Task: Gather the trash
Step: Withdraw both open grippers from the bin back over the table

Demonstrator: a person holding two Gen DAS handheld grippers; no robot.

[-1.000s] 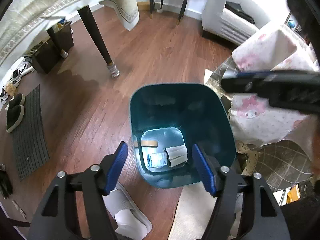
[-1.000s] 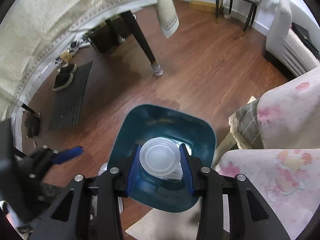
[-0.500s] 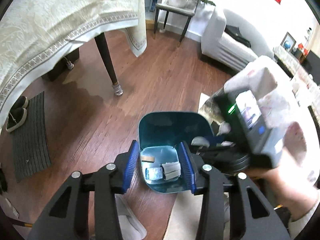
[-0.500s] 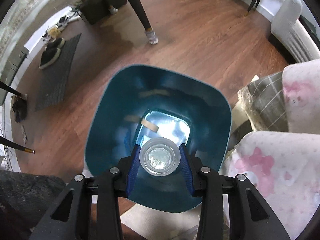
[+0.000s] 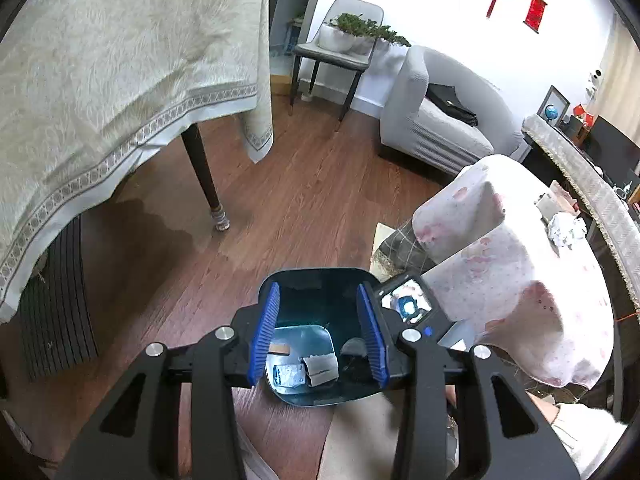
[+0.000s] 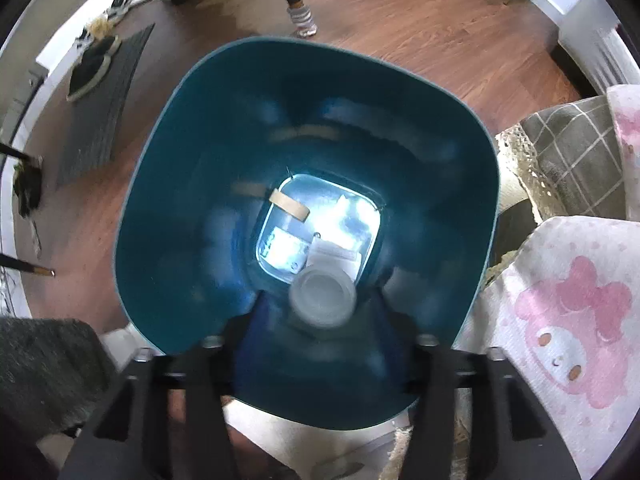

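Right wrist: gripper [image 6: 322, 312] opening, plastic cup [image 6: 322, 298] free inside teal bin [image 6: 168, 216]; scraps below.

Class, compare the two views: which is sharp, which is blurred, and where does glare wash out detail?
Left wrist view: sharp, evenly lit, edges bowed by the fisheye. Right wrist view: motion blur smears the right tongs, which are opening, and the clear cup between them; glare bleaches the floor of the bin.

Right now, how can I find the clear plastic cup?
Find the teal bin on the wooden floor. Look inside, near its lower wall: the clear plastic cup is between the right gripper jaws, which are opening. It alone is round and translucent.
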